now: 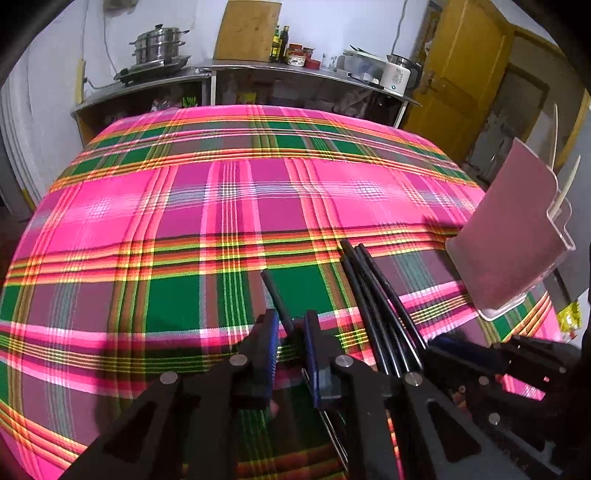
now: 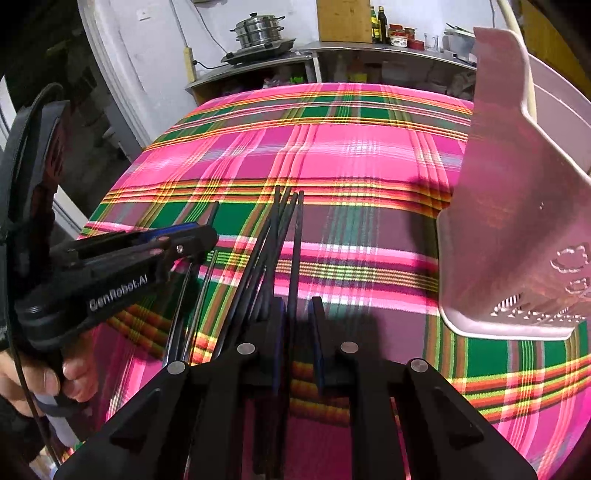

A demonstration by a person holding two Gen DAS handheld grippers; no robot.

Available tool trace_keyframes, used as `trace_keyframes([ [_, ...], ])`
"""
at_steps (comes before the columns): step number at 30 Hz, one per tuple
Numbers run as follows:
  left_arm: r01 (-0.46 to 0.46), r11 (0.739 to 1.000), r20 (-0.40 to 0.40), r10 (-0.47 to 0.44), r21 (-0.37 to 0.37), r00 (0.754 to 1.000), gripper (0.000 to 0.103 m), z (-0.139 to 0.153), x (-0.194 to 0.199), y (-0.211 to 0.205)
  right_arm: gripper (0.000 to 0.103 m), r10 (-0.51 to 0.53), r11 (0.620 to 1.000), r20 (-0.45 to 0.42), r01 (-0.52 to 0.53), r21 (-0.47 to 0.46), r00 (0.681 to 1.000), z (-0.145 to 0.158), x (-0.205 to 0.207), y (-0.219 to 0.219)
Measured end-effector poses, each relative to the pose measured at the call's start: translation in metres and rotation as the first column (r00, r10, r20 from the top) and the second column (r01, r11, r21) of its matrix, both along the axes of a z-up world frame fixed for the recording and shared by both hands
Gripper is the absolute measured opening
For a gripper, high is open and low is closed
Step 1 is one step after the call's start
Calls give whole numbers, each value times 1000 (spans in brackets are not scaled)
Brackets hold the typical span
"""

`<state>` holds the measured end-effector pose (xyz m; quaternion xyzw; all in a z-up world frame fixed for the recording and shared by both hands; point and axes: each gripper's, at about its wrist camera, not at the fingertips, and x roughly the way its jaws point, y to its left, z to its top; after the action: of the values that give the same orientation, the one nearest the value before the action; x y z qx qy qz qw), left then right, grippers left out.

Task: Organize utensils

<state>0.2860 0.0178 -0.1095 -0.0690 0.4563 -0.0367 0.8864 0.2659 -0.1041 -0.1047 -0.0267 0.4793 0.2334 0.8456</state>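
Observation:
A single black chopstick (image 1: 275, 295) runs between the pads of my left gripper (image 1: 290, 325), which is shut on it; its tip points up and away over the plaid cloth. In the right wrist view that gripper (image 2: 207, 236) comes in from the left. Several black chopsticks (image 1: 373, 291) fan out just to its right. My right gripper (image 2: 297, 314) is shut on one of them (image 2: 295, 251), and the others (image 2: 258, 258) pass beside its left finger. A pink utensil holder (image 1: 506, 236) (image 2: 517, 206) stands on the right with pale sticks (image 1: 565, 184) in it.
The table wears a pink and green plaid cloth (image 1: 221, 192). Behind it a steel counter holds a steamer pot (image 1: 160, 44), a wooden board (image 1: 247, 29), bottles and a white kettle (image 1: 397, 74). A yellow door (image 1: 465, 66) is at the back right. A hand (image 2: 55, 376) grips the left tool.

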Motion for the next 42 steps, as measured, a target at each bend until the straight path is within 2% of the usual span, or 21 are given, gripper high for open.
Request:
trace_keyframes([
  [9,21,999,13,-22,29,1000,10,-1,0,-2,11,-5,999,12,6,-39,1000,0,10,10],
  [10,24,999,15,-24,25,1000,9,-1,1,-2,7,-7,999,15,7,-49,1000,0,10,12],
  [18,36,998,31,-34,-56,999,5,7,-1,2,6,-18,1000,12,18,-18,1000,5,10,5],
  [24,56,995,83,-49,-88,995,5,36,-9,6,6,-27,1000,42,27,15,999,22,3,-5],
  [42,131,989,246,-111,-66,963,4,146,-68,3,6,-68,991,201,43,129,977,111,-58,-38],
])
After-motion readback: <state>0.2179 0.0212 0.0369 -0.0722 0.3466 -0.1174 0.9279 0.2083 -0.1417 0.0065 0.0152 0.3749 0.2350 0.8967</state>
